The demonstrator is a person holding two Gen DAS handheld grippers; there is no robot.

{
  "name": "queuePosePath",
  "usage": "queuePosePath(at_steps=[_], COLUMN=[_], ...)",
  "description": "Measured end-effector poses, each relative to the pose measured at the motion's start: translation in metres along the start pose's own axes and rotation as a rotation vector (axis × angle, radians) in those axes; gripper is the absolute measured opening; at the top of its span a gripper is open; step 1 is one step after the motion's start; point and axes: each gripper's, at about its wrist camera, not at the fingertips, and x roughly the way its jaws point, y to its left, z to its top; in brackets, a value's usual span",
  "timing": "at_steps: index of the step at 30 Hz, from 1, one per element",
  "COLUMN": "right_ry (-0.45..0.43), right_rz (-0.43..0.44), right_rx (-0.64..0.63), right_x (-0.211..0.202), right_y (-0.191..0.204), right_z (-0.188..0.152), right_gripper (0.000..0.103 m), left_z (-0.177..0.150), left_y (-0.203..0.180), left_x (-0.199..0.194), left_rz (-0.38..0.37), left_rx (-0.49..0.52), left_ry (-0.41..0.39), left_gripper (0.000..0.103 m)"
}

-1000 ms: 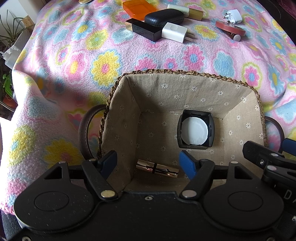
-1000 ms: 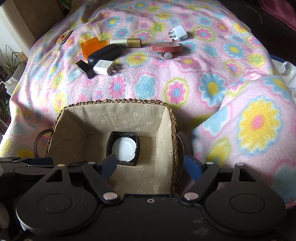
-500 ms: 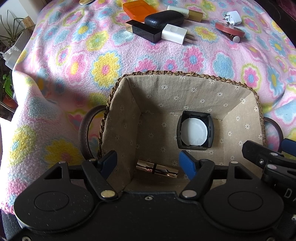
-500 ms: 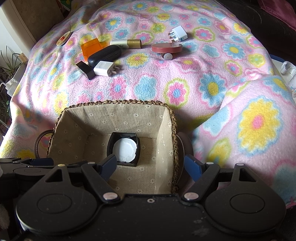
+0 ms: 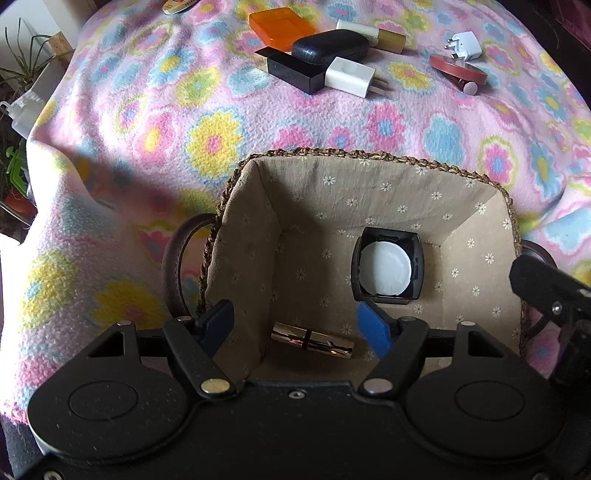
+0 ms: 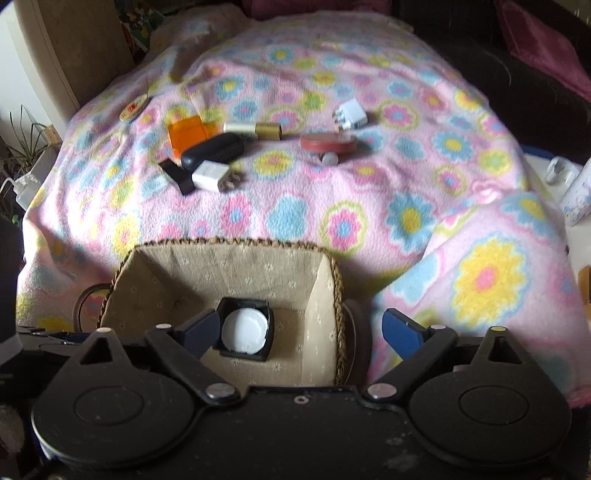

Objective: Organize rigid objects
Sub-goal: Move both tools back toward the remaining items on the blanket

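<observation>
A woven basket [image 5: 369,155] with a flowered cloth lining sits on the floral blanket. Inside lie a black square case with a white disc [image 5: 386,266] and a gold lipstick tube [image 5: 312,340]. My left gripper [image 5: 301,325] is open and empty above the basket's near-left corner. My right gripper [image 6: 301,330] is open and empty over the basket's [image 6: 229,243] right wall, with the case [image 6: 245,329] just ahead. Loose items lie far off: an orange box [image 5: 282,23], black case [image 5: 330,44], black box [image 5: 291,72], white charger [image 5: 351,76], gold tube [image 5: 373,35], white plug [image 5: 463,46], red disc [image 5: 458,70].
The blanket [image 6: 295,206] bulges up in a fold at the right [image 6: 491,273]. An oval badge [image 6: 133,107] lies at the far left. Plants and a white bottle [image 5: 26,110] stand beyond the left edge. A brown board [image 6: 74,48] stands behind.
The right gripper has lifted and pulled back, so its view shows more of the far blanket. The left gripper has shifted only slightly. Both stay open.
</observation>
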Motion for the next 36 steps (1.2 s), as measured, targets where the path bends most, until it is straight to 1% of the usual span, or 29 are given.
queuePosePath(at_steps=[4,8,14,16,19,24,26,31,36], right_ry=[-0.096,-0.181,-0.257,-0.267,-0.254,-0.189,-0.187,-0.171,-0.118], right_rz=[-0.019,-0.022,-0.024,-0.032,-0.043,0.001,0.007,-0.010,-0.008], right_rx=[-0.005,-0.002,0.029,0.039,0.057,0.048,0.038,0.019,0.030], right_x=[-0.015,-0.029,-0.038,-0.038,-0.034,-0.019,-0.014,0.002,0.028], right_y=[0.000,-0.002,-0.008,-0.012,-0.015,-0.019,-0.020,-0.024,-0.033], right_z=[0.000,0.000,0.005,0.007,0.012,0.023,0.029,0.049,0.071], right_gripper=[0.102,0.103,0.103,0.103,0.103,0.103,0.102,0.101,0.098], left_z=[0.000,-0.001,-0.002,-0.002,0.000,0.009,0.016,0.043,0.075], left_y=[0.003,0.004,0.000,-0.001,-0.004,-0.010,-0.011,-0.008,0.003], left_x=[-0.002,-0.004,-0.008,-0.010,-0.013,-0.015,-0.013,-0.005,0.003], left_rz=[-0.011,-0.014,0.000,0.006,0.013,0.000,-0.008,-0.011,0.011], left_rx=[-0.015,-0.026,-0.010,0.000,0.019,0.058,0.079,0.104,0.110], left_ry=[-0.006,-0.018,-0.049,-0.061,-0.078,-0.091,-0.094,-0.092,-0.121], left_gripper=[0.069,0.069,0.070,0.070,0.070,0.070,0.070,0.070,0.070])
